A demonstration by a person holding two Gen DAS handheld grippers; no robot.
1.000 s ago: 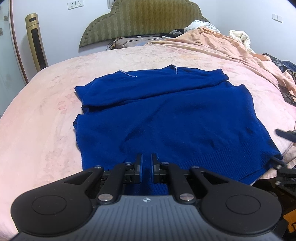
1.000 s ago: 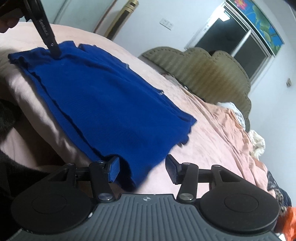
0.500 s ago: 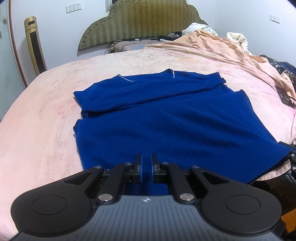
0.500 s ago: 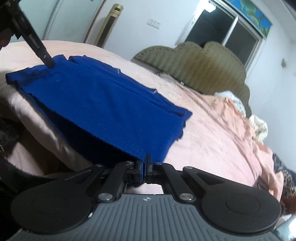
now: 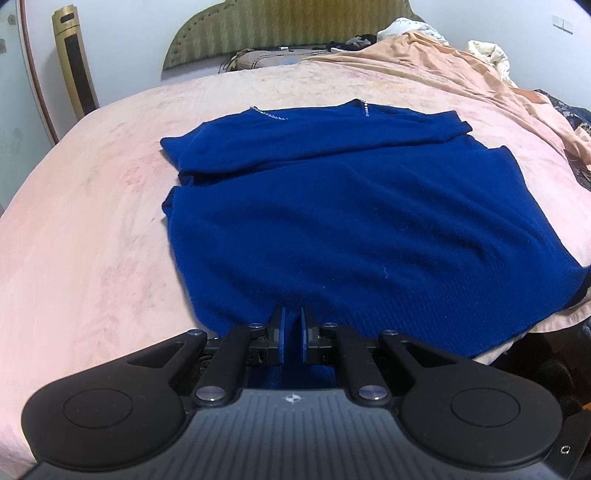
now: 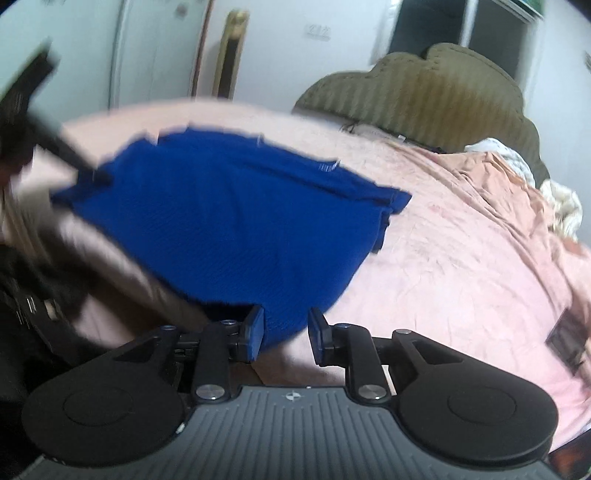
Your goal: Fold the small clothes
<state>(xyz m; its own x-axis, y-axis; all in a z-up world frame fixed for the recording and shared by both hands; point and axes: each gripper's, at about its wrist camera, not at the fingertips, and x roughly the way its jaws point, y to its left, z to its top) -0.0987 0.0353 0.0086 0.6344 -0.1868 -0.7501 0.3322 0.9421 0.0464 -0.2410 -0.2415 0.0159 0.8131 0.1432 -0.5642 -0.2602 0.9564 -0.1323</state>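
A royal-blue knit sweater [image 5: 354,206] lies flat on the pink bed, sleeves folded across its chest, hem toward me. My left gripper [image 5: 291,332] is shut on the hem near its left corner. In the right wrist view the sweater [image 6: 236,221] is motion-blurred; my right gripper [image 6: 286,332] is open, its fingers either side of the sweater's near hem corner. The left gripper's finger [image 6: 66,151] shows as a dark blurred bar at the far hem corner.
The pink bedspread [image 5: 92,221] reaches to an olive headboard [image 5: 288,29]. A peach blanket [image 5: 461,74] and white bedding are heaped at the far right. A gold standing unit [image 5: 74,74] is by the wall on the left. Dark items lie off the bed's right edge.
My right gripper, shut on the hem corner half a second ago, has opened and swung. My left gripper stays shut on the hem, a little higher.
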